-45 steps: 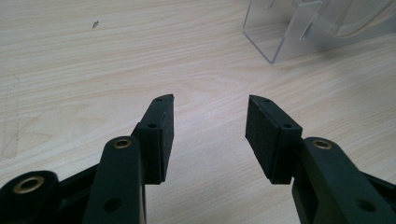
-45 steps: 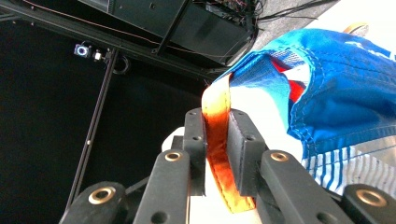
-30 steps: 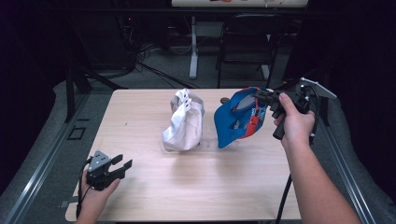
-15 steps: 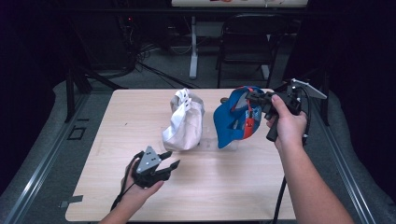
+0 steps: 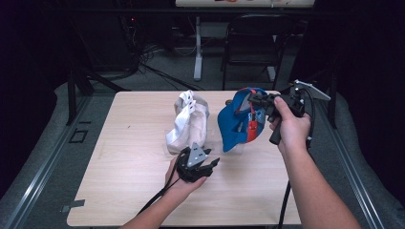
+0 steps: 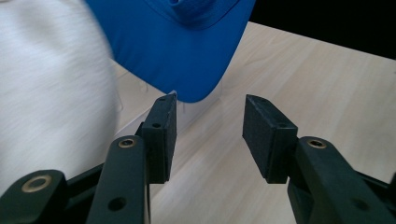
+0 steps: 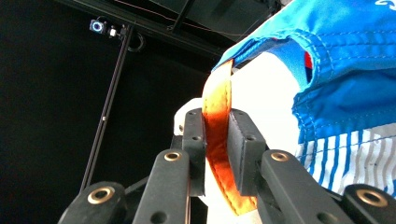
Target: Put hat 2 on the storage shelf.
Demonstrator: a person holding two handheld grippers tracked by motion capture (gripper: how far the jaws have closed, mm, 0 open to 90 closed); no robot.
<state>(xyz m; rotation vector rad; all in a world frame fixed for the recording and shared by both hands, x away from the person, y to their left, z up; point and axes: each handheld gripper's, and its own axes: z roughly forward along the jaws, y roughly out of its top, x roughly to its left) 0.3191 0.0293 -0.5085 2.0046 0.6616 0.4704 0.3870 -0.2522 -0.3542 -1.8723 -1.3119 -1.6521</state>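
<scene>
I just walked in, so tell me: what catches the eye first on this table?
The blue cap, held up at the table's right side by its orange strap, pinched in the right gripper. Beside it, mid-table, stands a white cap, and the left gripper sits open in front of both.

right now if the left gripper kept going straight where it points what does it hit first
Most likely the brim of the blue cap, just past the open left gripper; the white cap lies off to one side.

Blue cap (image 5: pixel 236 125) with orange strap (image 7: pixel 217 140); white cap (image 5: pixel 188 123).
</scene>
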